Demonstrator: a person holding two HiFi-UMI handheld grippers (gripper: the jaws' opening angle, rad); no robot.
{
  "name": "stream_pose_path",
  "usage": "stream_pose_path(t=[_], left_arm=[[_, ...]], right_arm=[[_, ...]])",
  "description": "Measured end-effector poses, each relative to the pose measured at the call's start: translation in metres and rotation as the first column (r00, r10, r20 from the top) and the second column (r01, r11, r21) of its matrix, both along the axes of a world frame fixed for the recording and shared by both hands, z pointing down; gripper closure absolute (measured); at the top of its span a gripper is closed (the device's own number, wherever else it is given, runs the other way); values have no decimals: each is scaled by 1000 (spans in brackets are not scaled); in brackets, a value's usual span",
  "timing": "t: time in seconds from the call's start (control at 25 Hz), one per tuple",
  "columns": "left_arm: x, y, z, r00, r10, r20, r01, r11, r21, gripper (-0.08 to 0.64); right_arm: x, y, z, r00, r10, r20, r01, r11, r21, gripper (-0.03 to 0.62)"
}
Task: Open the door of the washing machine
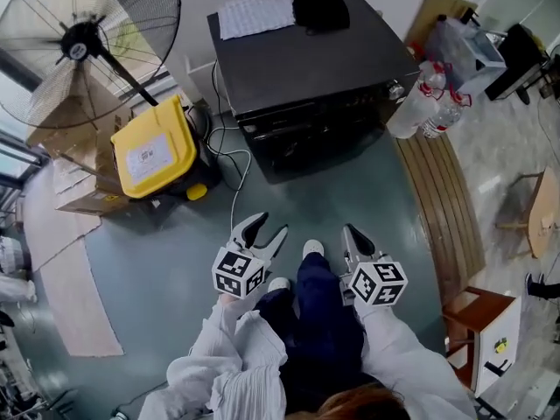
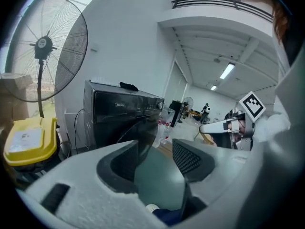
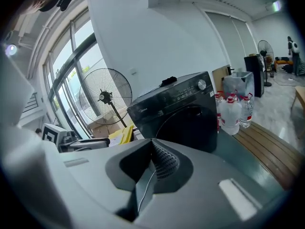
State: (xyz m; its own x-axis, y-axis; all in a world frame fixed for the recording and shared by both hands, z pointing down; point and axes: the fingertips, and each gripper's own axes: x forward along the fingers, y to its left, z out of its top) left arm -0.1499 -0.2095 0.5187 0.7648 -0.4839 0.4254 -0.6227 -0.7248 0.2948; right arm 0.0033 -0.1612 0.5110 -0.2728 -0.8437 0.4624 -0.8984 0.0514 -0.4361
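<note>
1. Straight ahead on the grey-green floor, the washing machine (image 1: 306,68) is standing against the white wall. Its dark round door (image 3: 190,123) is facing me and lying closed, and both grippers are hovering well short of it.
2. Step in hand, as I judge it: the approach. I am aiming to bring one gripper level with the door's rim and find the handle or recess, which I cannot make out from here. I would then pull along the hinge's arc rather than straight back, so the pads do not slip off.
3. Left gripper (image 1: 267,228): its jaws are standing spread wide, with only floor showing between them. It is touching nothing, so I judge it the readier tool.
4. Right gripper (image 1: 350,233): its jaws are pressing together, pad on pad, and holding nothing. They would need spreading before they could hook an edge.
5. Surroundings: a black cloth (image 1: 319,9) is lying on the machine's top. Water bottles (image 1: 429,103) are standing just beside it on my right-gripper side. A yellow bin (image 1: 153,151) and a fan (image 1: 83,38) are standing on the other side.
</note>
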Motion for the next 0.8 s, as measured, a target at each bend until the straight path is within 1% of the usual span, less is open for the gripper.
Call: stream_pose_path(t=[0.16,0.28,0.4,0.6,0.68,0.8], left_arm=[[23,-40,33,1000,-22,13,22,999,-28,348],[34,-70,61,999,-33,39,35,999,-36,359],[43,-98,90,997,-55,54,57,998,-41,357],[48,-149,131,994,-77,77,79,997,-25,347],[48,-168,143,994,-82,76,83,996,-13,345],[44,-190,158,994,-90,69,92,996,-14,334]], right_arm=[[21,-45,22,999,-53,-2,53,998,-27,580],[27,-78,41,996,-93,-1,93,995,-33,580],[35,-110,63,994,-110,6,111,993,-36,580],[37,-156,104,992,-125,27,127,991,-47,580],[35,-168,119,990,-141,31,142,988,-56,580],[31,-179,137,988,-149,48,153,986,-68,579]])
